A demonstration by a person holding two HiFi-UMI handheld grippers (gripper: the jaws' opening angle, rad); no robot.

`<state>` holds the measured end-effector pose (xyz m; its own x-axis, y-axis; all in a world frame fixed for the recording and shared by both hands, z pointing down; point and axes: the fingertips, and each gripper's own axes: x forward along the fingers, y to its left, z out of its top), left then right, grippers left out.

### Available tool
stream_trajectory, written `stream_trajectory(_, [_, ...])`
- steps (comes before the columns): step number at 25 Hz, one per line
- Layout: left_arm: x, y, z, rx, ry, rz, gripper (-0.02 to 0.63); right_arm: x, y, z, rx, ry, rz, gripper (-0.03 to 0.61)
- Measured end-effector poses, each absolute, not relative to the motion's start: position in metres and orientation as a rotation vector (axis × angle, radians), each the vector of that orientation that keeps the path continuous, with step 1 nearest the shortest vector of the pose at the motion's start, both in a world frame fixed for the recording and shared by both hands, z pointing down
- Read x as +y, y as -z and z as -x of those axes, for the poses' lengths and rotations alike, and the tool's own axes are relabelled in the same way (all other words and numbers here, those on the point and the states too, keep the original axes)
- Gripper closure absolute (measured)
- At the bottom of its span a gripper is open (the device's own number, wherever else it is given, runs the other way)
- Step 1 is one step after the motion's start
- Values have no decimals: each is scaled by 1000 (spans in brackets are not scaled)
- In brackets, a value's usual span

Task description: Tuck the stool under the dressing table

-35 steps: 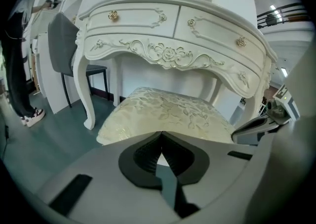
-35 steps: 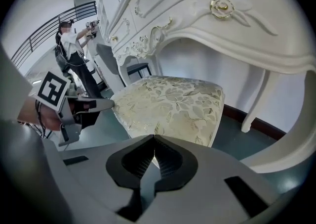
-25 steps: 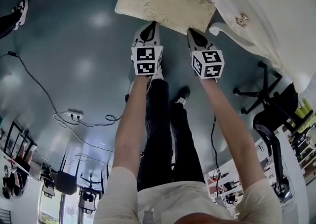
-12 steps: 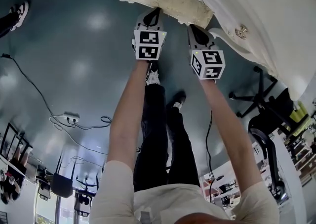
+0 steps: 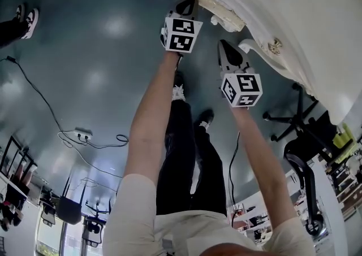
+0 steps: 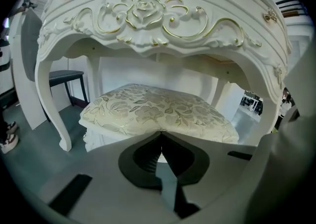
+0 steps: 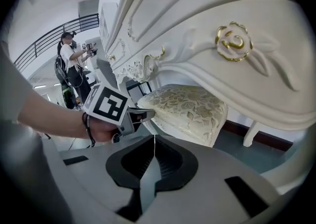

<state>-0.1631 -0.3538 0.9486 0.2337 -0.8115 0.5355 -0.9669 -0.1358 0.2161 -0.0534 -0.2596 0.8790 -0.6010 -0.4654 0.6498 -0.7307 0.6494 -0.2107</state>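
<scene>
Stool [image 6: 158, 112] slid deeper under dressing table [image 6: 148, 15]; left claw [image 6: 160, 135] pressed together against its edge; right claw [image 7: 154, 138] likewise, apart.

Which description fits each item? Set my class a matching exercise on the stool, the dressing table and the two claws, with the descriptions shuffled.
Column one:
1 stool
2 dressing table
3 left claw
4 right claw

Column two:
A shut, tips at the stool's front edge
B white with gold rose carving
C shut, held away from the stool
D floral top, beneath the carved arch

Pairs: 1-D, 2-B, 3-A, 4-C
</scene>
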Motion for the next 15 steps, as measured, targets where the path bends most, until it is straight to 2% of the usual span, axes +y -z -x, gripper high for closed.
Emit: stream_trajectory(15, [-398,-939,168,-1581,-490,-2060,598,-249,-863,17,-2272,-680,-1039,534])
